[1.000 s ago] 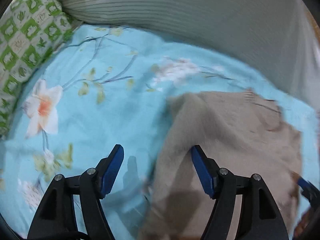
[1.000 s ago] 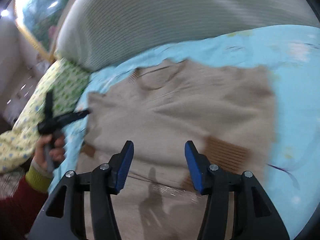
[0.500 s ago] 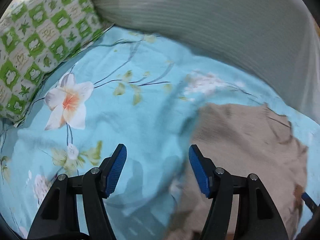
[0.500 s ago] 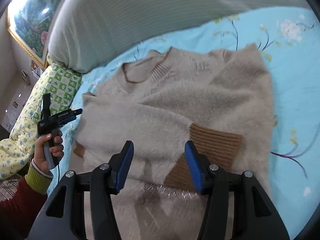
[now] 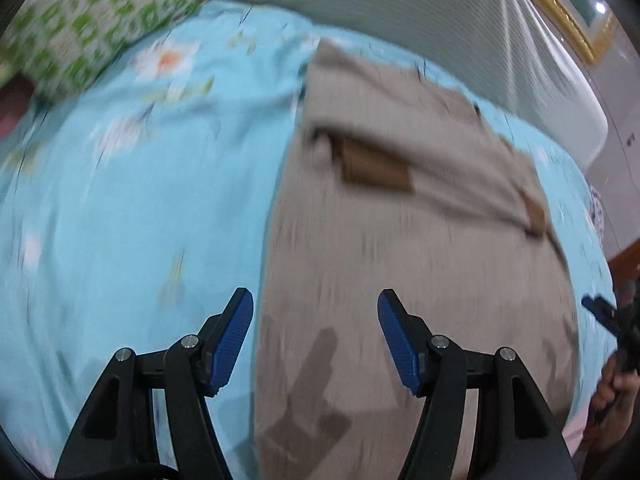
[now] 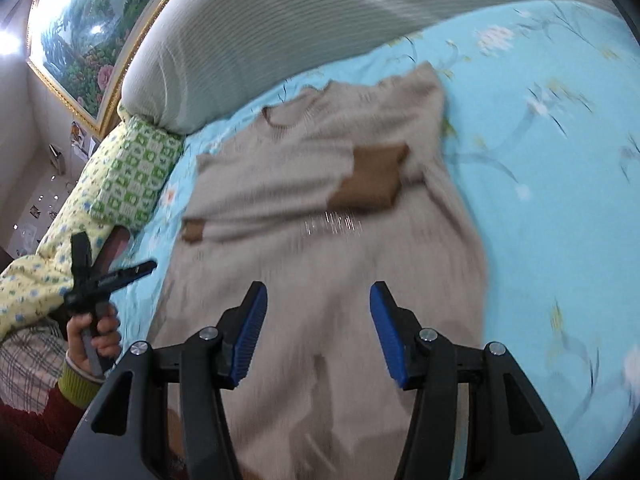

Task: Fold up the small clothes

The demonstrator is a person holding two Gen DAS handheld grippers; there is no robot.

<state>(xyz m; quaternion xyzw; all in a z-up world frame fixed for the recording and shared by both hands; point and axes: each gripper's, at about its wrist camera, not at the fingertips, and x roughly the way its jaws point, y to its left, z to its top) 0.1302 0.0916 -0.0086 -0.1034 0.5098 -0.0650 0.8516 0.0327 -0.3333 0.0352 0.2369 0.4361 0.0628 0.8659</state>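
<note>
Blue floral bedding (image 6: 560,160) covers the bed on which a beige sweater (image 6: 320,184) lies flat, neckline toward the padded headboard (image 6: 280,28) at 12 o'clock and both sleeves folded across the chest, brown cuffs (image 6: 370,180) resting on the body. Over the lower half of the garment the right gripper (image 6: 318,334) hovers, blue pads (image 6: 250,332) spread wide and holding nothing. At 9 o'clock in the right wrist view, the left gripper (image 6: 100,276) is seen in the person's hand, off the sweater's edge; its own camera shows its jaws likewise apart and empty above the sweater's side edge (image 5: 272,280). A green-checked pillow (image 6: 132,176) sits at 10 o'clock beside the headboard. With sleeves apparently tucked, the next step is likely bringing the hem up toward the collar; doing it well probably means pinching both hem corners evenly, lifting together and laying the fold squarely so the cuffs stay put.
</note>
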